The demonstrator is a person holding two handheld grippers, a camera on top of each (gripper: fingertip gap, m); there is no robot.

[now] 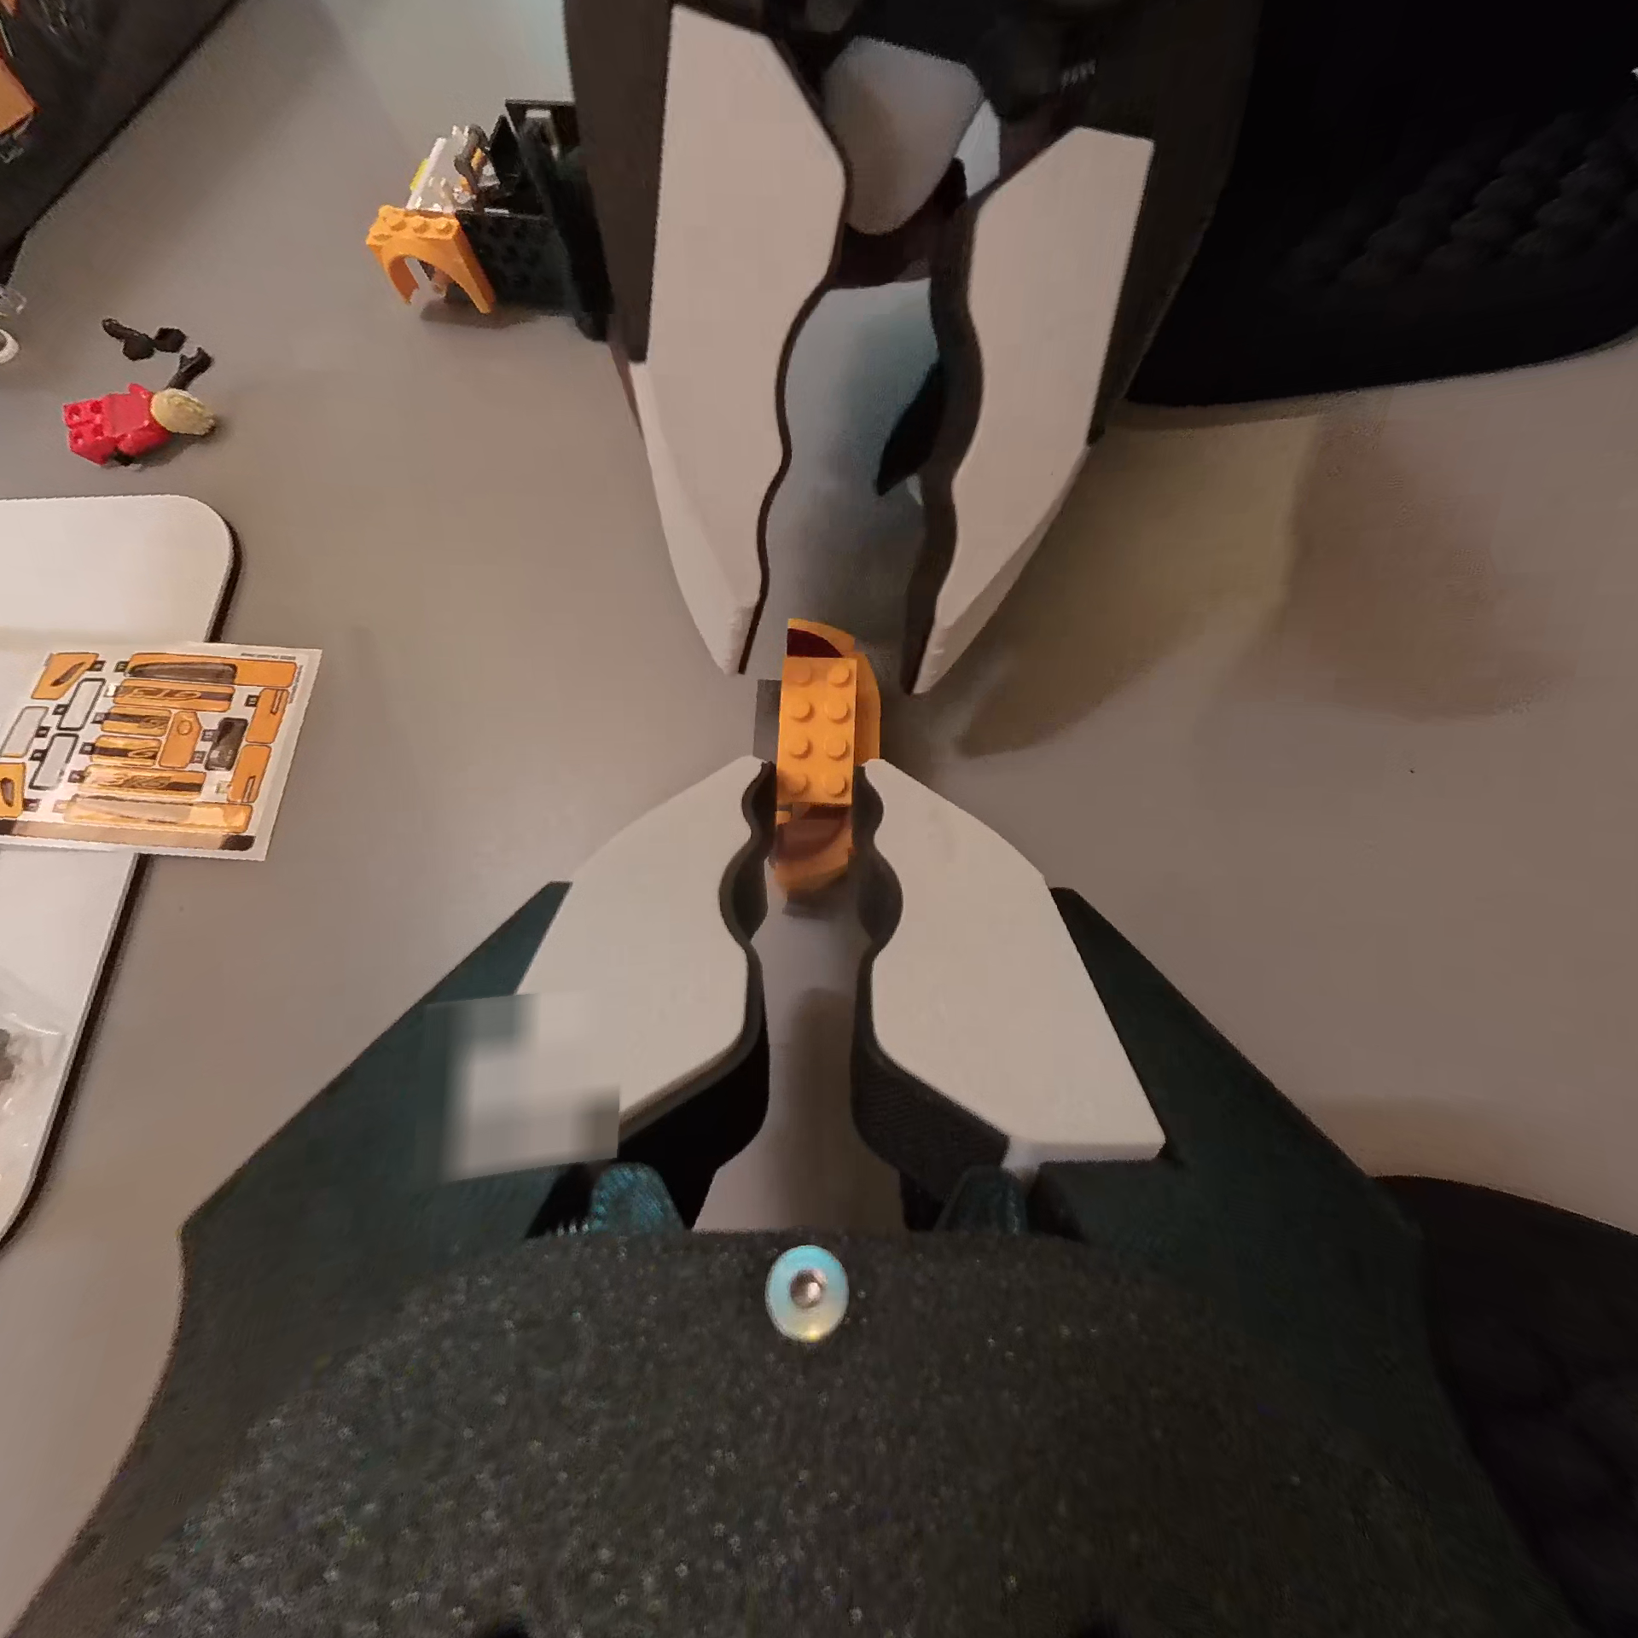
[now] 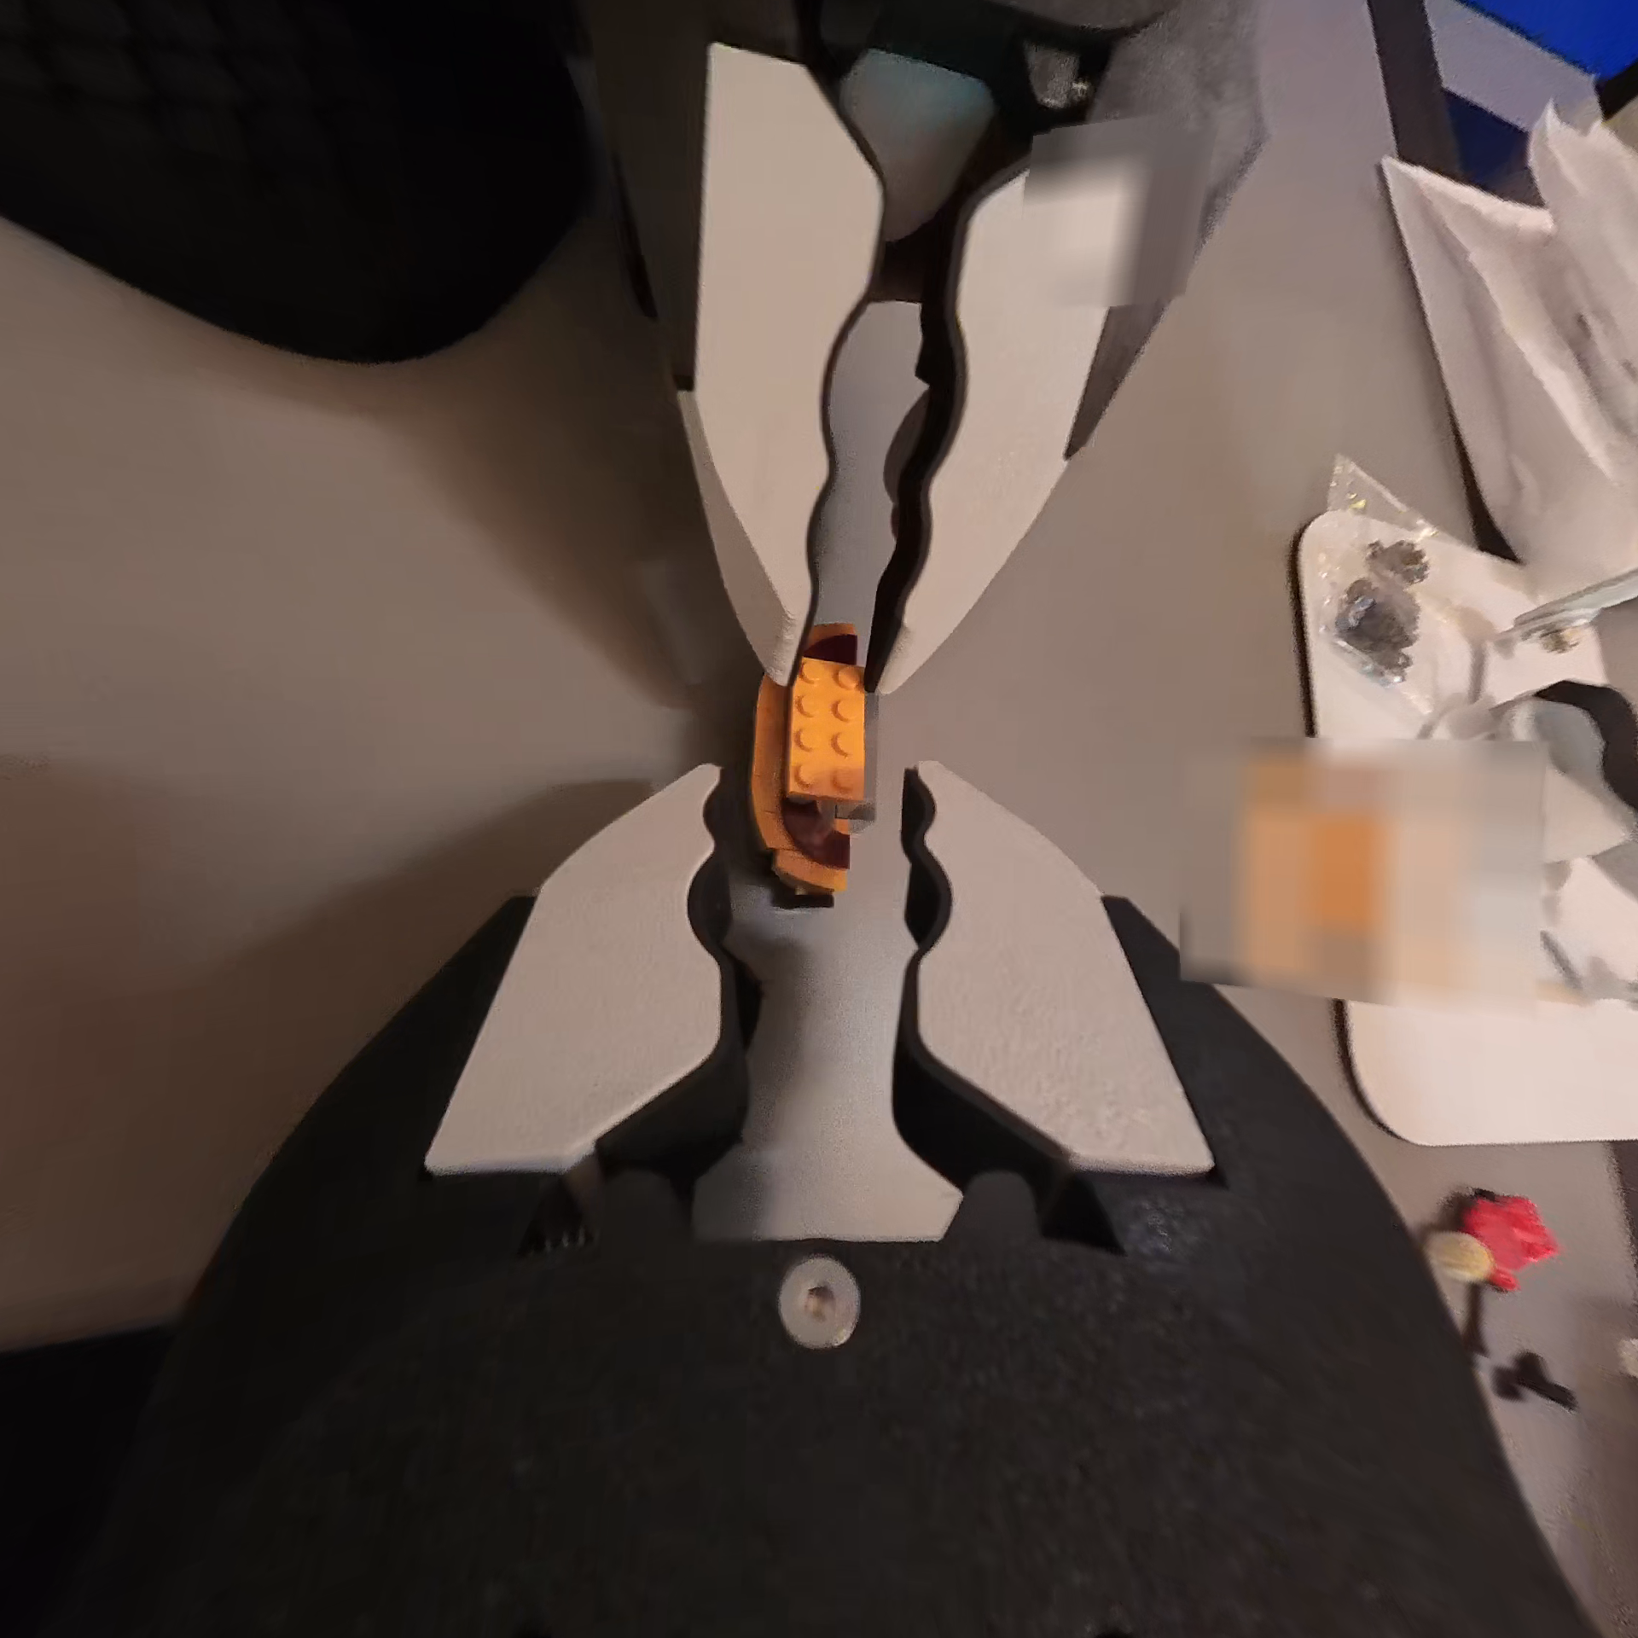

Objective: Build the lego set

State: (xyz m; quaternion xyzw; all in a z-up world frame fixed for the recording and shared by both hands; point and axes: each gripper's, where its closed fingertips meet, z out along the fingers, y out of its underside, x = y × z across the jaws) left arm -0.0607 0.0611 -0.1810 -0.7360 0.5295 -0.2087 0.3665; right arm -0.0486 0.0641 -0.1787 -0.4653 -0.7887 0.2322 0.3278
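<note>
Grey table [image 1: 461, 532], sticker sheet [image 1: 151, 749], minifigure [image 1: 133, 421]

Black chassis [image 1: 532, 204] upper left half-hidden behind right gripper [image 1: 824, 674]; sticker sheet [image 1: 151, 744] cut off left; bagged parts [image 2: 1383, 603] blurred.

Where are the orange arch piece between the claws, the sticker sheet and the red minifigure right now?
orange arch piece [image 1: 817, 722]: left wrist view, on its studded top plate.
sticker sheet [image 1: 151, 749]: left wrist view, middle of the printed sheet.
red minifigure [image 1: 115, 421]: left wrist view, on its red torso.
</note>
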